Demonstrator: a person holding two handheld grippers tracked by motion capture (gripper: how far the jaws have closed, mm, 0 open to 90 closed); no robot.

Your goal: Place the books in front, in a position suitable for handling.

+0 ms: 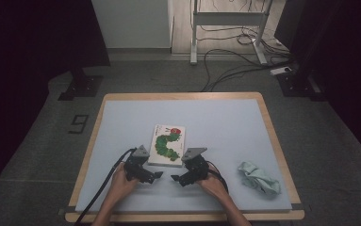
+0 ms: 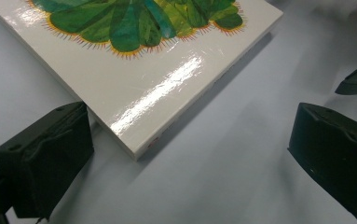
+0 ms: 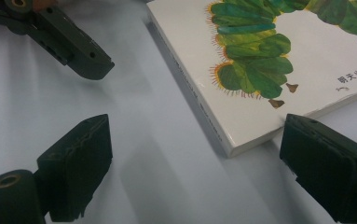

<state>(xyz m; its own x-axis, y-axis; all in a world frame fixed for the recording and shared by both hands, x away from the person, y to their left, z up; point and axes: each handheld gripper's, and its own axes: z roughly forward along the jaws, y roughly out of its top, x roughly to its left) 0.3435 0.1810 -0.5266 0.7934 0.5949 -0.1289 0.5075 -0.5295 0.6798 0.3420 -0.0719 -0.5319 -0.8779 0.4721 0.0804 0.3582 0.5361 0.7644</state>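
A white picture book (image 1: 168, 145) with a green caterpillar on its cover lies flat near the middle of the pale blue mat (image 1: 225, 122). My left gripper (image 1: 155, 174) is just in front of the book's near left corner, pointing right, jaws open. In the left gripper view the book's corner (image 2: 139, 149) sits between the wide jaws, and no pad touches it. My right gripper (image 1: 175, 178) faces it from the right, also open. The right gripper view shows the book's other near corner (image 3: 234, 147) between its spread jaws, untouched, with the left gripper's fingertip (image 3: 90, 63) beyond.
A crumpled pale green cloth (image 1: 259, 178) lies on the mat at the near right. The mat covers a wooden table (image 1: 277, 141). Cables and a desk frame (image 1: 227, 21) stand on the floor beyond the far edge.
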